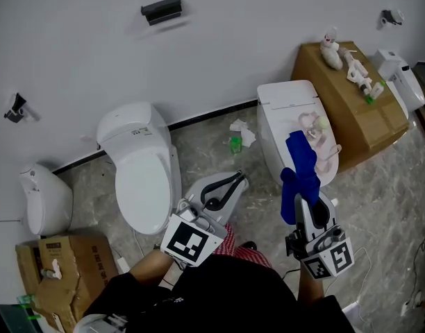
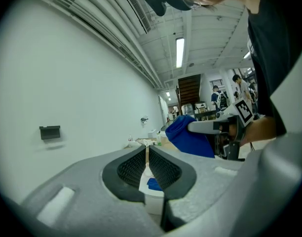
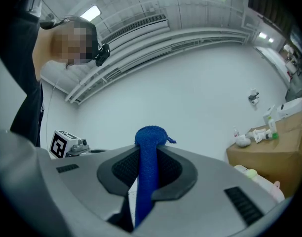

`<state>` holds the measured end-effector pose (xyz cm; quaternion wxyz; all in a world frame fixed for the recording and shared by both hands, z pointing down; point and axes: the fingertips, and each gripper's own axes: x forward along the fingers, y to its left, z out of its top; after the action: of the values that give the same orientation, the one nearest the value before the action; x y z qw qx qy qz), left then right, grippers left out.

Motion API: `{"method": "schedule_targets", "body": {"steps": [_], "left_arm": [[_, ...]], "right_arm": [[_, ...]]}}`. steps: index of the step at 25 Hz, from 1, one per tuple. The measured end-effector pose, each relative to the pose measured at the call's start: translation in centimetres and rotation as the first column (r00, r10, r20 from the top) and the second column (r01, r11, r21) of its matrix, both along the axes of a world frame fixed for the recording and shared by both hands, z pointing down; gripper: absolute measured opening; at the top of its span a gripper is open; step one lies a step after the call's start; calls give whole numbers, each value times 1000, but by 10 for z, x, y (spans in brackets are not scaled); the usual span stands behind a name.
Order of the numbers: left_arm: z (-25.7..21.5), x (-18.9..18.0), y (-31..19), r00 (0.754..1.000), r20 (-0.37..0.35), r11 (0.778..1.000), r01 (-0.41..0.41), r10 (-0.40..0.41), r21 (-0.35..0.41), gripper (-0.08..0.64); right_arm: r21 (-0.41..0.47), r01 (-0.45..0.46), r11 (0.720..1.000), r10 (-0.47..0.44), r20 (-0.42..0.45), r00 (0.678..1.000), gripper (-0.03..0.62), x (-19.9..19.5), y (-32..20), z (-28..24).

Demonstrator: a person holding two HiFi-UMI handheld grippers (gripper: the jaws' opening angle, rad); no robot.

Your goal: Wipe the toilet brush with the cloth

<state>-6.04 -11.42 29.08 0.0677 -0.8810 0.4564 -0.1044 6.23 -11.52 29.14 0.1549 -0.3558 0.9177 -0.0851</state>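
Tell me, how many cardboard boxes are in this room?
2. One cardboard box stands at the upper right of the head view, with small items on top; the other cardboard box sits at the lower left. More may be hidden outside the view.

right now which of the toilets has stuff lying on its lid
The squarish toilet left of the tall cardboard box: pink items on its lid; others look bare.

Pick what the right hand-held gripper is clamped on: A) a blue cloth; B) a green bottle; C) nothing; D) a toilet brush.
A: in the right gripper view the right hand-held gripper pinches the blue cloth between its jaws, and the cloth sticks out past them.
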Motion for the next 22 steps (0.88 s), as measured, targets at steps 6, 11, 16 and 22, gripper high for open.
{"method": "schedule_targets", "body": {"steps": [6, 11, 16, 22], "left_arm": [[12, -7, -28, 999, 1, 999, -37, 37, -35, 8], [26, -13, -53, 999, 12, 996, -39, 40, -76, 8], [45, -24, -72, 999, 25, 994, -23, 26, -109, 8], [64, -28, -82, 999, 17, 988, -42, 45, -151, 8]], "right_arm": [[-17, -34, 999, 33, -3, 999, 64, -10, -23, 7], [-45, -37, 998, 36, -16, 999, 64, -18, -39, 17], [-65, -40, 997, 38, -39, 999, 64, -23, -56, 32], [-87, -47, 995, 43, -51, 998, 64, -30, -66, 47]]}}
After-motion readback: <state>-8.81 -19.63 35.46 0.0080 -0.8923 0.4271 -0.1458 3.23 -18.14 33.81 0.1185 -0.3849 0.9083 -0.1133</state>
